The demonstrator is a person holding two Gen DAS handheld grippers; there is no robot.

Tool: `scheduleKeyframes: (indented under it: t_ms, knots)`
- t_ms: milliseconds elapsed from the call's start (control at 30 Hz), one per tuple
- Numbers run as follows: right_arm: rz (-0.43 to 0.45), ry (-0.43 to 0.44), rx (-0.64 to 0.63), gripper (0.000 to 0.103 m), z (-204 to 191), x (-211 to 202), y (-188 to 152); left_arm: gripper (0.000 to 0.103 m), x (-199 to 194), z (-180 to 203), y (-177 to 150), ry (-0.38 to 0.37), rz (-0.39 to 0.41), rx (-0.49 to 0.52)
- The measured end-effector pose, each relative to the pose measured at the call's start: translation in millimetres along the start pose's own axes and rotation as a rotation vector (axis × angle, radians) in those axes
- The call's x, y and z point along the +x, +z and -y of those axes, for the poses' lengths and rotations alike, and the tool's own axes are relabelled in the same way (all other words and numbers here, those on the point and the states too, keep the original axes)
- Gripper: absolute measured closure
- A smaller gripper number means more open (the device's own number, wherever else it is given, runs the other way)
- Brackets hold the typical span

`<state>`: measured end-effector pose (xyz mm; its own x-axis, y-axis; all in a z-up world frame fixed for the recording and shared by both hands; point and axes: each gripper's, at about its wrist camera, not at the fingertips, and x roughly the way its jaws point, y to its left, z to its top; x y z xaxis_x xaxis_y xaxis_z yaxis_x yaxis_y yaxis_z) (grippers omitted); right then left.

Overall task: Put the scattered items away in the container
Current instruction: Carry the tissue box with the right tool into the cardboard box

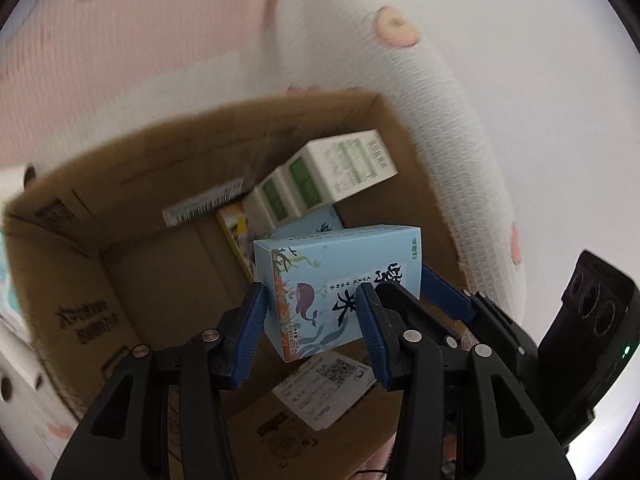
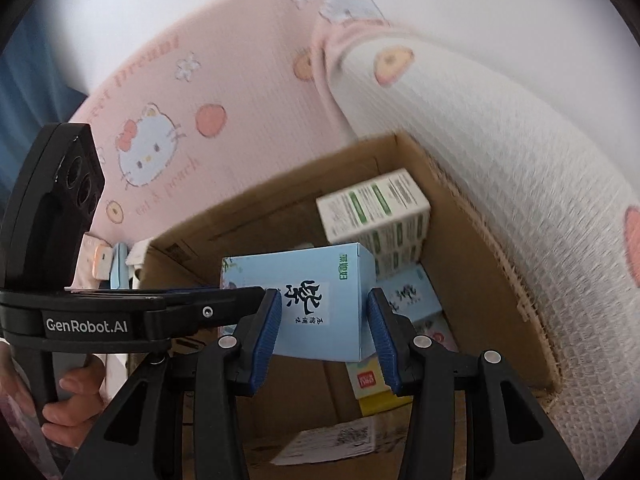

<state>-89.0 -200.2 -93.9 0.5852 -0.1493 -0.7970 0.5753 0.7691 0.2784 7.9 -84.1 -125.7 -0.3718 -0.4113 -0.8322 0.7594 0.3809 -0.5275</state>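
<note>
A light blue box with a whale drawing hangs over the open cardboard box. My left gripper has its blue pads on the blue box's two sides. My right gripper grips the same blue box from the other direction; one right finger shows behind it in the left wrist view. Inside the cardboard box lie a white and green carton, a second blue box and a yellow and red packet.
The cardboard box stands on a pink Hello Kitty blanket against a white quilted roll. A small pink device and a pale blue item lie on the blanket left of the box. Paper labels are stuck on the box's near wall.
</note>
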Motion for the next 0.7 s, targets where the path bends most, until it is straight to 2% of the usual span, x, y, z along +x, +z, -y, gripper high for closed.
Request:
scheduleKeyframes:
  t_ms: [133, 367, 500, 700]
  knots:
    - [-0.092, -0.018, -0.032, 0.061, 2.3, 19.7, 3.0, 0.053, 17.0, -8.0, 3.2, 0.037, -0.054, -0.044]
    - [-0.235, -0.04, -0.125, 0.061, 0.6, 46.4, 21.0, 0.053, 40.4, -29.5, 7.3, -0.002, -0.119, -0.179]
    - [-0.314, -0.033, -0.148, 0.061, 5.2, 64.1, 31.0, 0.053, 49.2, -34.0, 9.2, 0.007, -0.127, -0.214]
    - [-0.385, -0.051, -0.204, 0.061, 8.4, 78.6, 30.7, 0.053, 70.9, -44.9, 5.7, -0.009, -0.167, -0.271]
